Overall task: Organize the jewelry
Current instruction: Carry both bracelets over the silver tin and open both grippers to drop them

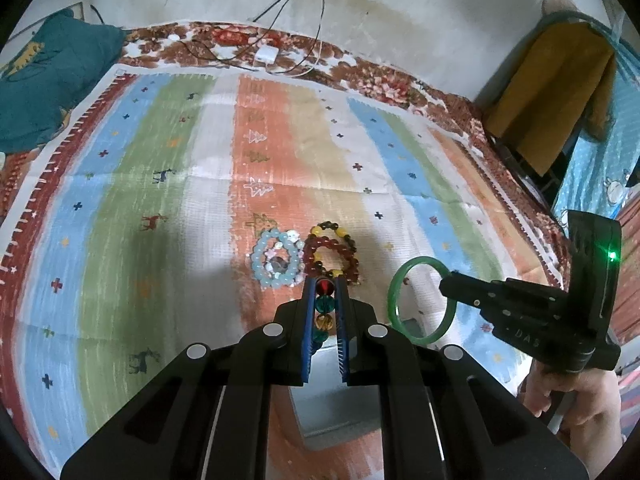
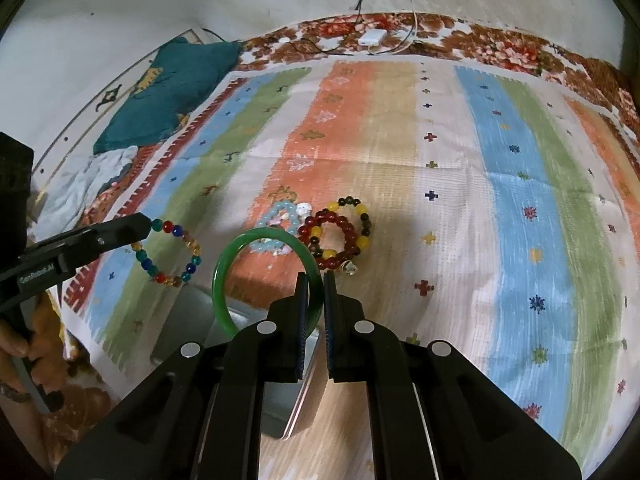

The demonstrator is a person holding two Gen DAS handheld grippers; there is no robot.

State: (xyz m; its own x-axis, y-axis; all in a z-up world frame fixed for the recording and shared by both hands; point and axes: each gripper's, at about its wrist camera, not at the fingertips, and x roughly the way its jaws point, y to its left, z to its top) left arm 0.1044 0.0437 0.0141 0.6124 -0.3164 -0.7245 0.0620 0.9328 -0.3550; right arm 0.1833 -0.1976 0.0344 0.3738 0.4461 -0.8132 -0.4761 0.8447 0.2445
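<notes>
Two bracelets gripped: green bangle (image 2: 264, 276) upright; multicolour bead bracelet (image 2: 170, 252) hanging.

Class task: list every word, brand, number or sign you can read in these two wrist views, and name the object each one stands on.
"GenRobot.AI": white print on the side of the left gripper, seen from the right wrist view.
"DAS": faint raised letters on the body of the right gripper, seen from the left wrist view; any further letters are too blurred to read.
No readable text on the multicoloured bead bracelet, green bangle or striped cloth.
</notes>
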